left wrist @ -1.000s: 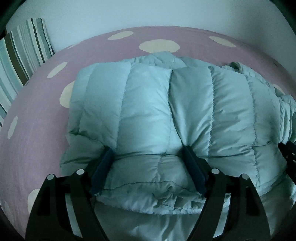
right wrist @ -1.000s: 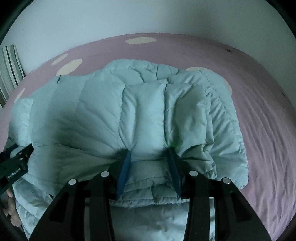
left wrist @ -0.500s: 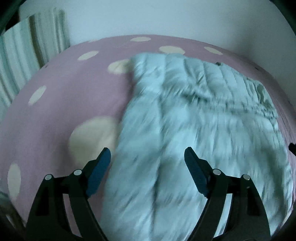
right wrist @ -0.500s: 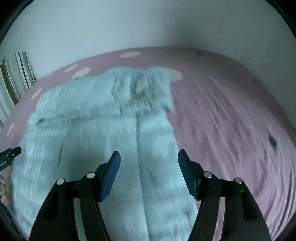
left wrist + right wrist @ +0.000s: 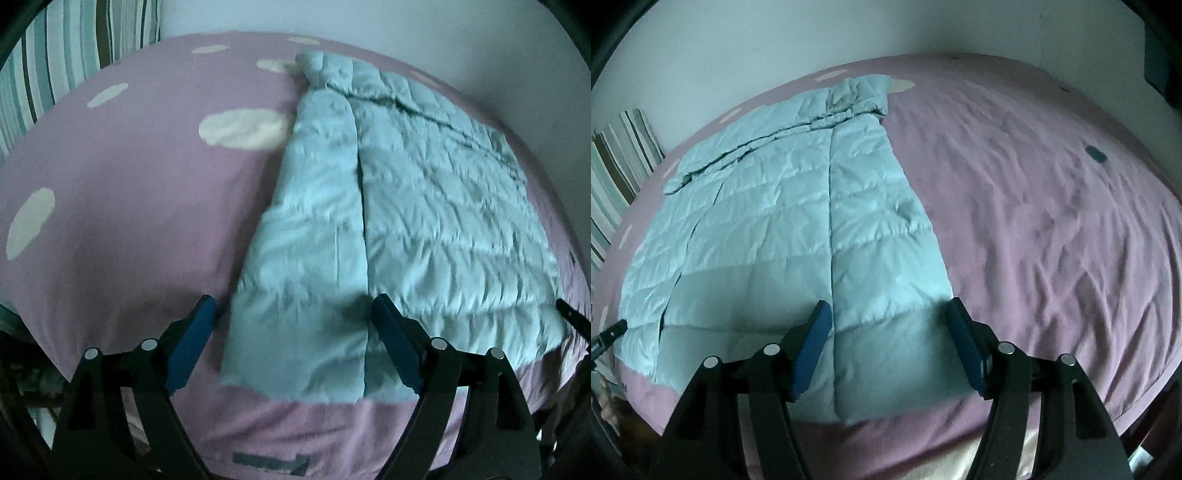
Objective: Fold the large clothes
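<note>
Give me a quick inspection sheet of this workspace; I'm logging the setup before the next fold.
Surface: bed with a purple sheet, pale dots on the left part, wrinkled on the right.
Job's things: light blue puffer jacket spread flat, its hem at the near edge of the bed.
Clutter: small dark object on the sheet at far right; what it is cannot be told.
Grippers: left gripper open, its jaws just opened further, above the jacket's left hem corner; right gripper open above the right hem corner; nothing gripped.
Cables: nothing seen.
Surroundings: striped pillow at far left, plain wall behind the bed.
</note>
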